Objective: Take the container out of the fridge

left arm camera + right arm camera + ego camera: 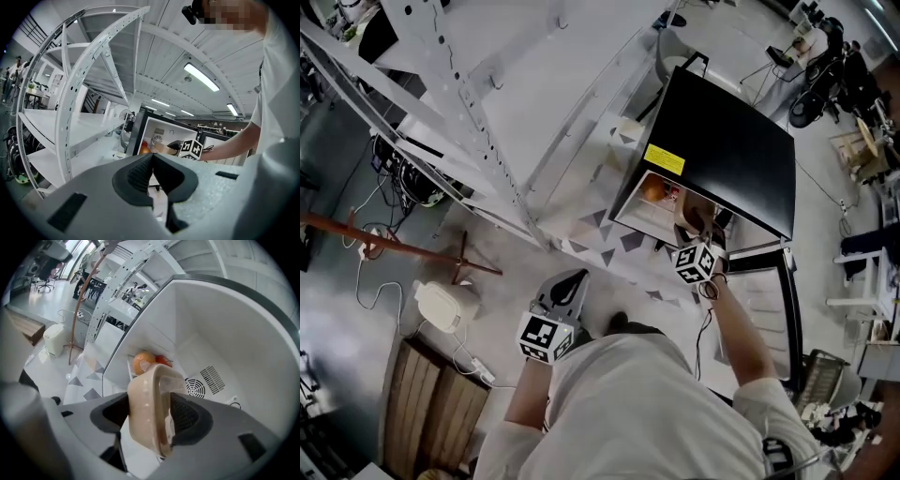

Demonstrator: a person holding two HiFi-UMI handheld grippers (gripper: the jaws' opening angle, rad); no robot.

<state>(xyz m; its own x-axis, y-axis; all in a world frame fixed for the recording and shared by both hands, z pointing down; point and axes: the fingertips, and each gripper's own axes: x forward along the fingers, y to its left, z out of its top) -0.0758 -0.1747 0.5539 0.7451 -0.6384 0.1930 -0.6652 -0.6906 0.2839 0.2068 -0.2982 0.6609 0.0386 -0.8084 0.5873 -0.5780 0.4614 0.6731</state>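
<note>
Beige container (pixel 146 401) gripped in right hand-held gripper (pixel 153 420), jaws partly spread, left hand-held gripper (pixel 152 174) closed

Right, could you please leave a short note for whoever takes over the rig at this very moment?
Left gripper: shut, empty, held well outside the fridge.
Right gripper: inside the open fridge, shut on the beige container, which is tipped on its edge.
Done: door open, container gripped.
Left: draw the container out through the opening; probably leave the orange fruit behind it alone.
</note>
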